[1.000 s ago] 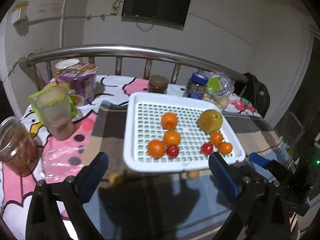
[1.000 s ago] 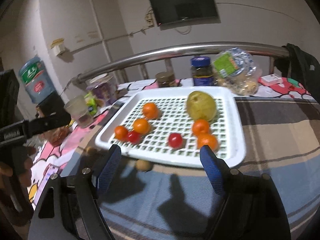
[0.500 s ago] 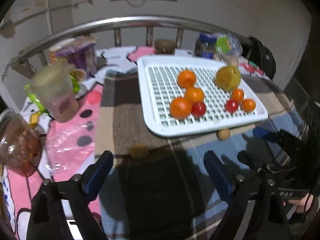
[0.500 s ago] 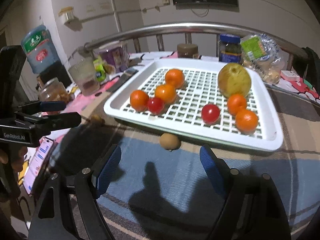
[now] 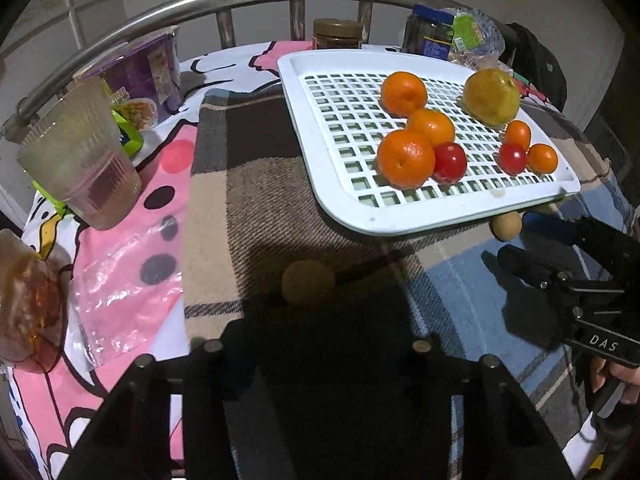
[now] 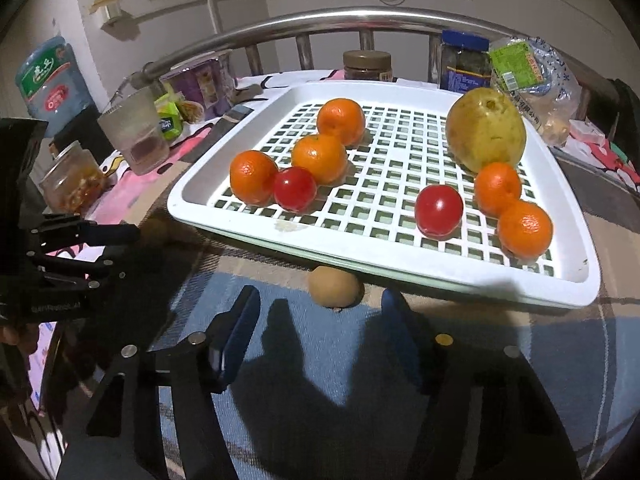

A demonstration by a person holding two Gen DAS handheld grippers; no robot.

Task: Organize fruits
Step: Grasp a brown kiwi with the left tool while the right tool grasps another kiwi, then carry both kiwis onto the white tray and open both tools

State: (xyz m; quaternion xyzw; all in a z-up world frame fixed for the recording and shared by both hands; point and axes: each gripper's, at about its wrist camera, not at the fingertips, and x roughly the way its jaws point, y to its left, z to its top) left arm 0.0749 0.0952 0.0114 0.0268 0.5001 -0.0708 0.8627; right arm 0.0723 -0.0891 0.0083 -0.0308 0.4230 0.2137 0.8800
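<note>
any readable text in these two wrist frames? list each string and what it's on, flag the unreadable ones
"DAS" – white letters on the right gripper, on its black body, in the left wrist view.
"GenRobot.AI" – faint, on the left gripper, on its body.
Water jug: green and red labels with Chinese characters, too blurred to read.
Blue-lidded jar, green bag label, purple box: print too small to read.

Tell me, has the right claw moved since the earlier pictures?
Yes. The right claw has come nearer the white tray, toward the brown fruit, its jaws just closing, still empty.
</note>
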